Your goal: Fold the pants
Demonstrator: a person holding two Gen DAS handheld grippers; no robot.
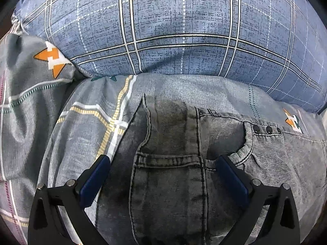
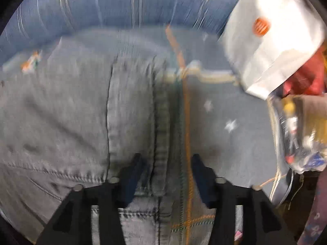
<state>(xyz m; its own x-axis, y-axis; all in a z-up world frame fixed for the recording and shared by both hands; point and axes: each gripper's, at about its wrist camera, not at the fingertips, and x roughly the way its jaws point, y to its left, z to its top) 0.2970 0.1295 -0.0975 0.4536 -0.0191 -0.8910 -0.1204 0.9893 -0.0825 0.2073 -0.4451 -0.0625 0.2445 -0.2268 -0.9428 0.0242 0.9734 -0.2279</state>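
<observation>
Starting at our left, the left hand-held gripper (image 1: 163, 164) hangs with its jaws spread wide and grasping nothing, tilted steeply down over the grey denim pants (image 1: 173, 163), which lie flat on the patterned bed sheet (image 1: 85, 122) just in front of the blue checked pillow (image 1: 173, 30). Its fingers straddle a pocket seam, one over the pants' left edge, the other over the fabric. From here the pants stretch away rightward, so we judge their long axis runs across both hand-held grippers. Moving right, the right hand-held gripper (image 2: 166, 163) is likewise released, nothing pressed between its pads; it brackets the pants' right edge seam (image 2: 161, 143), with bare sheet beyond. Each hand sits over its own end, so either edge is directly below. Further right lies a white bag (image 2: 271, 40).
</observation>
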